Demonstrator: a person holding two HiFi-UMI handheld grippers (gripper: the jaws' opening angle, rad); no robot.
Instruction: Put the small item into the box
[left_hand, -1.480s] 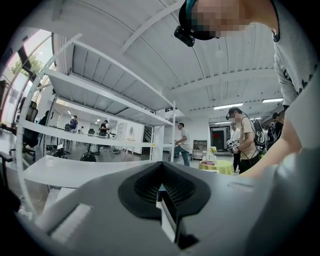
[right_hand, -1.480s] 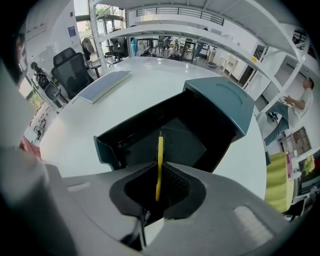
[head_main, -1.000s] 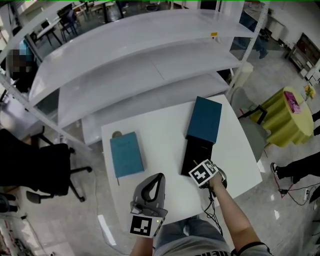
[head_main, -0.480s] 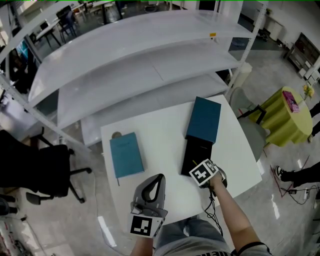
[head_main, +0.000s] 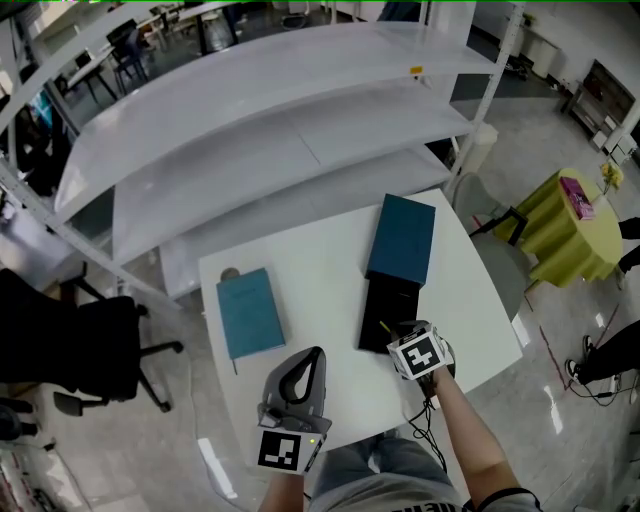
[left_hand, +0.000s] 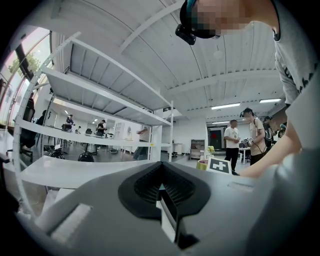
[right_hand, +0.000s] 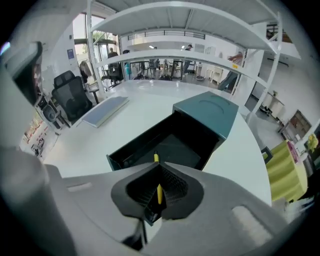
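An open box with a black inside (head_main: 388, 312) (right_hand: 172, 145) lies on the white table (head_main: 320, 300), its teal lid (head_main: 402, 240) (right_hand: 212, 112) at the far end. My right gripper (head_main: 400, 336) (right_hand: 159, 169) is shut on a thin yellow stick (right_hand: 159, 192). The stick's tip (right_hand: 156, 158) pokes out just past the box's near wall. My left gripper (head_main: 318, 356) (left_hand: 161, 172) sits at the table's near edge with its jaws shut and nothing between them, pointing away from the box.
A teal notebook (head_main: 250, 312) (right_hand: 105, 110) lies flat on the table's left side. White shelving (head_main: 280, 150) rises behind the table. A black office chair (head_main: 90, 340) stands to the left, and a yellow-green covered table (head_main: 575, 230) to the right.
My right gripper has drawn back slightly toward the table's near right edge, still holding the yellow stick. The left gripper has stayed put.
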